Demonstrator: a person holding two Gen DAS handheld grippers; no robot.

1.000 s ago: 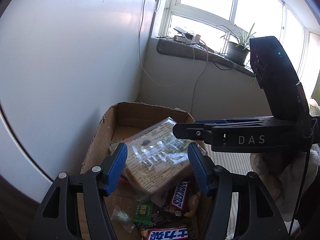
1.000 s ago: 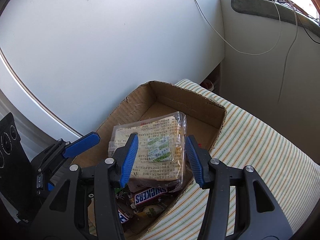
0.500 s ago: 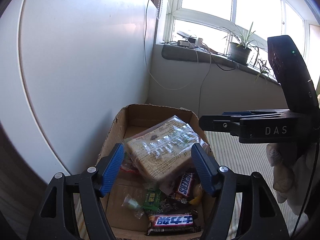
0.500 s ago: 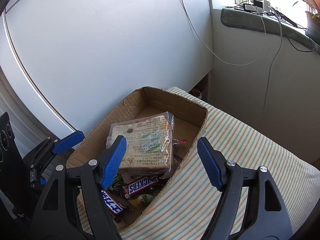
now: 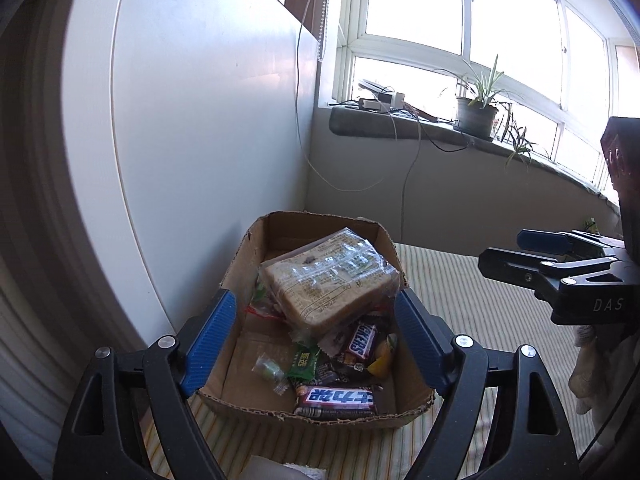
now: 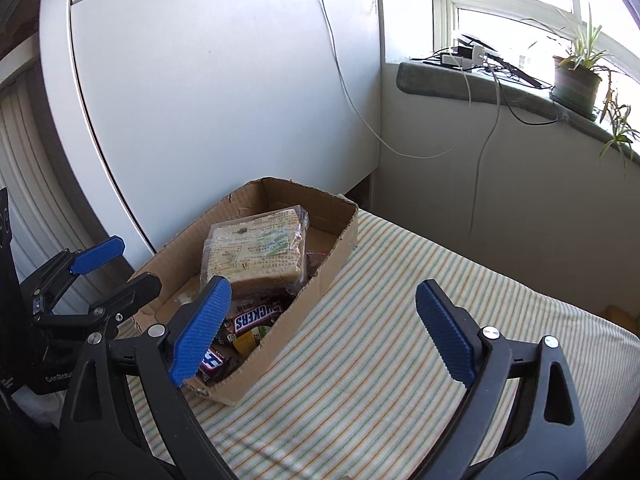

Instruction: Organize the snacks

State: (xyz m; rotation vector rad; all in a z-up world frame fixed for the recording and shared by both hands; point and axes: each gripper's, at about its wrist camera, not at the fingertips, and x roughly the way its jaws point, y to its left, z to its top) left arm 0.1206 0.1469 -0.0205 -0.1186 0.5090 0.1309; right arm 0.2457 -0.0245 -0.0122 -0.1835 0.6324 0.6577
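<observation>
A cardboard box (image 5: pixel 244 248) (image 6: pixel 328 268) sits on the striped cloth. A clear-wrapped bread pack (image 5: pixel 328 280) (image 6: pixel 256 248) lies on top of its contents. Under it are a Snickers bar (image 5: pixel 362 340) (image 6: pixel 256 315), a second chocolate bar (image 5: pixel 340 398), a green packet (image 5: pixel 304 364) and small sweets. My left gripper (image 5: pixel 316 340) is open and empty, pulled back above the box's near end. My right gripper (image 6: pixel 320 332) is open and empty, back to the right of the box over the cloth. It also shows in the left wrist view (image 5: pixel 560 264).
A white panel (image 6: pixel 220 80) stands close behind the box. The striped cloth (image 6: pixel 400 340) stretches to the right. A windowsill (image 5: pixel 400 128) with cables and a potted plant (image 5: pixel 478 112) lies beyond. A gap drops off past the cloth's far edge.
Both grippers have opened wide, let go of the bread pack and pulled back and up. The pack now rests in the box.
</observation>
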